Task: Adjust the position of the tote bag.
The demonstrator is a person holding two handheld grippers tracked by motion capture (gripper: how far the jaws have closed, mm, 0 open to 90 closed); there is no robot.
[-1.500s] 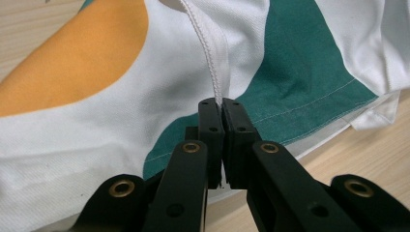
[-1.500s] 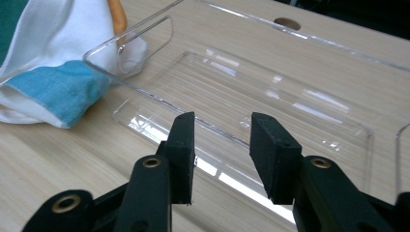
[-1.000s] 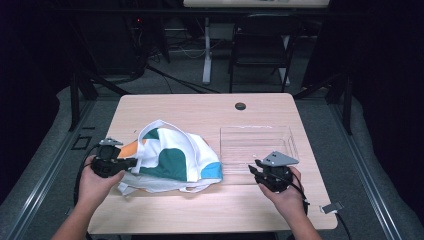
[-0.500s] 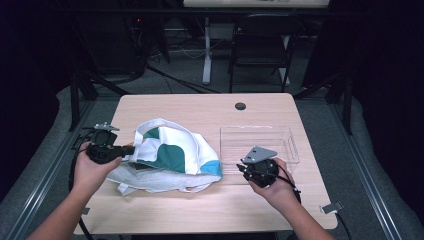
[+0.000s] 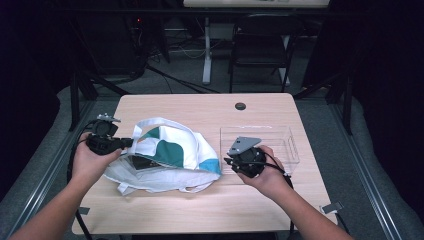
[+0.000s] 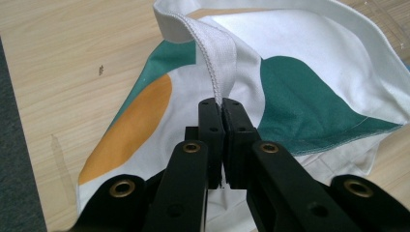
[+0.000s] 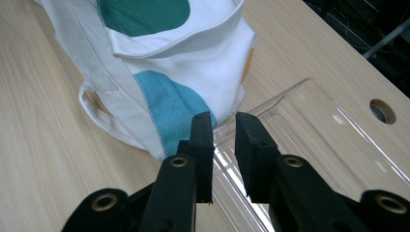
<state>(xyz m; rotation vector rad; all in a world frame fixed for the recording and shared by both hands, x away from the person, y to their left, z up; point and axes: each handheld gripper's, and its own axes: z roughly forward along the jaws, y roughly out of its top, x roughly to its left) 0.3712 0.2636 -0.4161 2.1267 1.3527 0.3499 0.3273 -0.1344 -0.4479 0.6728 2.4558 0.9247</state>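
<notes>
Left gripper (image 6: 222, 104) pinches the bag (image 5: 172, 150) rim (jaws tight on the hem); right gripper (image 7: 223, 121), jaws just closing to a narrow empty gap, hovers by the clear tray (image 7: 319, 125)

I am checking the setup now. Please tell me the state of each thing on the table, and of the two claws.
Tote bag: lying slumped, rim lifted at one side.
Clear tray: upright, nothing visible inside.
Left claw: shut on the bag's rim.
Right claw: open, holding nothing, jaws just closing.
</notes>
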